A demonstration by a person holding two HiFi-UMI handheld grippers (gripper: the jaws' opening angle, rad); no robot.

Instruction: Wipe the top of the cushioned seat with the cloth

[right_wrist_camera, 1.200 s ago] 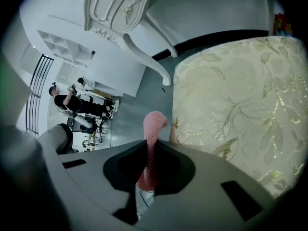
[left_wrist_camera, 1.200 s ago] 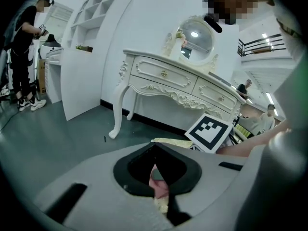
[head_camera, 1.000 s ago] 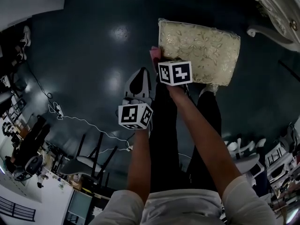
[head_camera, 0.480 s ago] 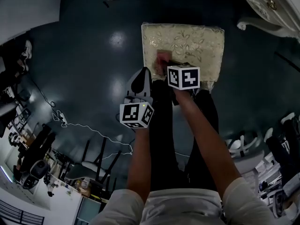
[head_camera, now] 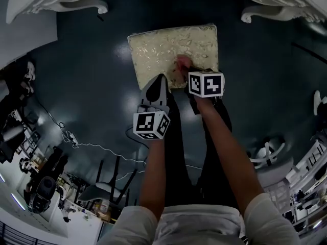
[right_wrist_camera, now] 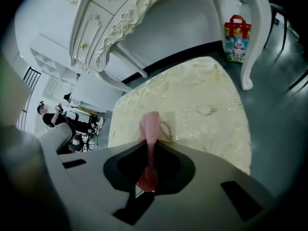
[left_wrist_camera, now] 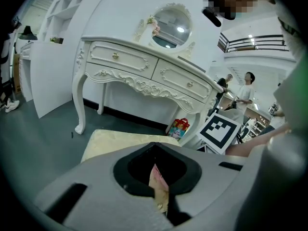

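Note:
The cushioned seat (head_camera: 163, 50) is cream with a leaf pattern and stands on the dark floor in front of me. A pink cloth (head_camera: 182, 63) rests on its near right part. My right gripper (head_camera: 190, 71) is shut on the cloth, and in the right gripper view the cloth (right_wrist_camera: 150, 126) pokes out of the jaws onto the seat (right_wrist_camera: 202, 105). My left gripper (head_camera: 159, 81) hovers at the seat's near edge, left of the cloth. Its jaws stand together with only a thin slit between them, empty, in the left gripper view (left_wrist_camera: 156, 170).
A white carved dressing table (left_wrist_camera: 144, 69) with a round mirror (left_wrist_camera: 168, 25) stands just beyond the seat, its legs (head_camera: 258, 13) either side. A red gift bag (right_wrist_camera: 236, 35) sits under it. People (left_wrist_camera: 245, 88) stand far right. A cable (head_camera: 87, 143) and chair (head_camera: 110, 180) lie behind me.
My right gripper has carried the cloth from the seat's near left edge onto its top. The left gripper came up to the seat's near edge. The dressing table has come into view.

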